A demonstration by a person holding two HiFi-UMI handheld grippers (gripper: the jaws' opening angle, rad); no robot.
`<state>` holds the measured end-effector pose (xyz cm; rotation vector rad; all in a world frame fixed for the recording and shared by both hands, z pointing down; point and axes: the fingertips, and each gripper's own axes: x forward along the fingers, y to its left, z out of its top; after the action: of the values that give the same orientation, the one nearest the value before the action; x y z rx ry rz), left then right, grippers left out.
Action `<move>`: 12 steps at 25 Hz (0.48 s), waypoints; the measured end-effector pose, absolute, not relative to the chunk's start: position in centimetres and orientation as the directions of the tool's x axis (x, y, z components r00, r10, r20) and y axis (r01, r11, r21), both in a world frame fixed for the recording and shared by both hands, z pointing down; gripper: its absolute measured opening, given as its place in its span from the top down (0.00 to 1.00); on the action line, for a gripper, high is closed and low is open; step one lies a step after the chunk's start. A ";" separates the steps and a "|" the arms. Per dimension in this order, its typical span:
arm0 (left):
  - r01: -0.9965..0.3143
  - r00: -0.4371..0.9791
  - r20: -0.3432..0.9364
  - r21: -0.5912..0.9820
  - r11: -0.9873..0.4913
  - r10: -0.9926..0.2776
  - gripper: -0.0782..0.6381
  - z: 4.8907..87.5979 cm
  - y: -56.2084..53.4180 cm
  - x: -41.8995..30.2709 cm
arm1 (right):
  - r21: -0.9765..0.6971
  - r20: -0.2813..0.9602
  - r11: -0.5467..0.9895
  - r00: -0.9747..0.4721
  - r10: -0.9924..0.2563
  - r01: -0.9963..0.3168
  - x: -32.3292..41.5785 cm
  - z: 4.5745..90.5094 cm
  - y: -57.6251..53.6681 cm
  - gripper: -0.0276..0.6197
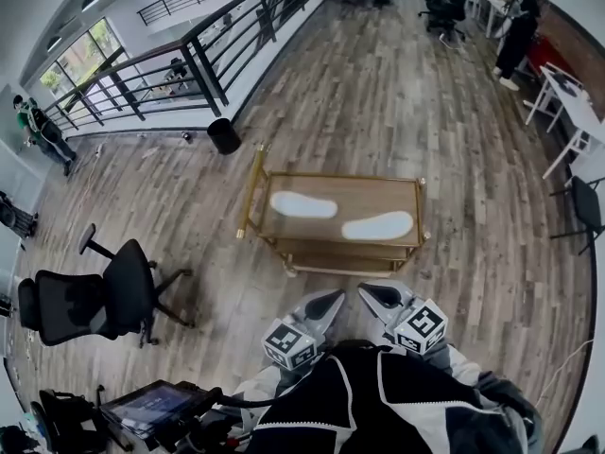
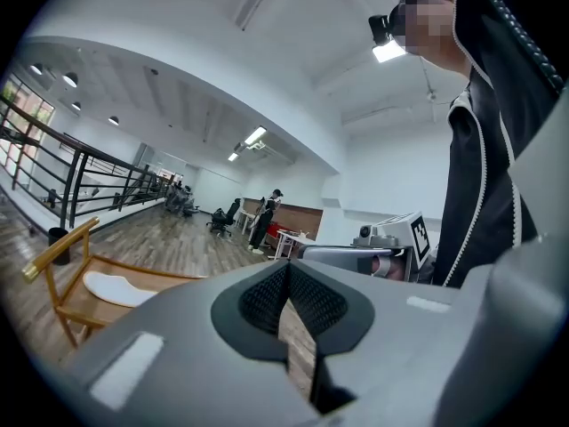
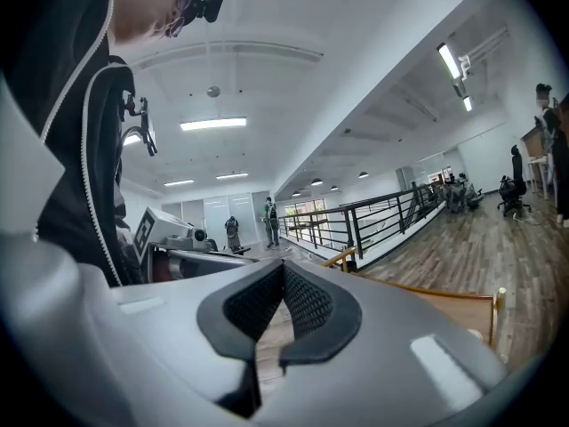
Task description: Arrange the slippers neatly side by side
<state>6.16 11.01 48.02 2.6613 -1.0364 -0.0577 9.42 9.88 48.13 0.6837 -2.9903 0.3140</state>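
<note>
Wood-plank floor runs through an open loft office, with a black railing [image 1: 203,60] along its far left side. In the middle stands a gold-framed bench [image 1: 251,192] with a glass top, and both white slippers lie flat on that top. The left slipper [image 1: 302,204] sits farther from the person. The right slipper [image 1: 378,225] sits nearer and off to the right. They lie roughly end to end and staggered, with a small gap between them.

Both tools are held in front of the person's dark jacket [image 1: 378,405], short of the bench's near edge and touching nothing. The left tool [image 1: 333,299] has its jaws pressed together with nothing between them. The right tool [image 1: 369,294] is likewise closed and empty. Their tips point toward the bench and sit near each other.

A black office chair [image 1: 104,296] stands well to the left of the bench. A black waste bin [image 1: 224,135] stands beyond the bench's far left corner. A person in dark clothes [image 1: 515,36] stands by a white desk [image 1: 567,93] at the far right.
</note>
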 end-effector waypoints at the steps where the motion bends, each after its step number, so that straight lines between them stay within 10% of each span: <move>1: -0.657 0.741 0.066 0.281 -0.700 -0.668 0.86 48.2 10.7 6.0 | -0.185 0.104 0.882 -0.901 -0.422 -0.434 9.2 48.2 9.5 0.95; 12: -0.602 0.785 0.053 0.301 -0.740 -0.617 0.86 48.4 2.8 2.5 | -0.176 0.127 0.848 -0.866 -0.484 -0.500 6.1 48.2 2.0 0.95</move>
<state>2.46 2.80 48.41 2.6744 -0.9379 -0.0716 6.07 2.02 48.25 0.7853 -2.9448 0.3128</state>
